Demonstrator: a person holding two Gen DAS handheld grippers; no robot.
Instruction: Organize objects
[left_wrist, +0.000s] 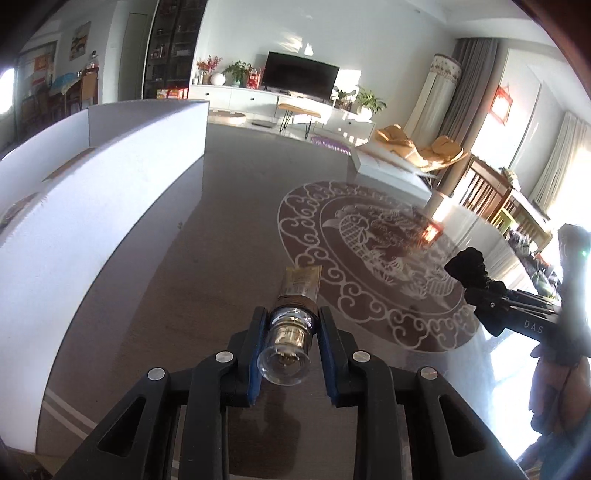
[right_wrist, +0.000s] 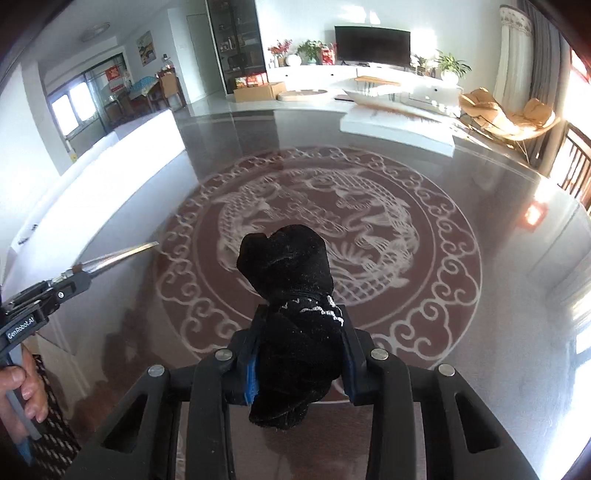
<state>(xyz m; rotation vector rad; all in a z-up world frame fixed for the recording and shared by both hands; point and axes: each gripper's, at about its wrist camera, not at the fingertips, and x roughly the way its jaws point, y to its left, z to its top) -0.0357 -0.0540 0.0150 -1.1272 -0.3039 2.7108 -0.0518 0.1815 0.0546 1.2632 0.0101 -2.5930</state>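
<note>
Over the glossy patterned bench (right_wrist: 480, 332), left fingers (left_wrist: 290, 332) clamp a gold tube (left_wrist: 297, 291), right fingers (right_wrist: 301, 350) pinch a black scrunchie (right_wrist: 291, 295), and the white box (left_wrist: 110, 192) beside awaits all 2.

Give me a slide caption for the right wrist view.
Right gripper clamps a black velvet scrunchie above a medallion-patterned tabletop.

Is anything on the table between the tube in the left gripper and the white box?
Nothing visible. The left gripper holds the tube above bare tabletop; the white box sits to its left.
</note>
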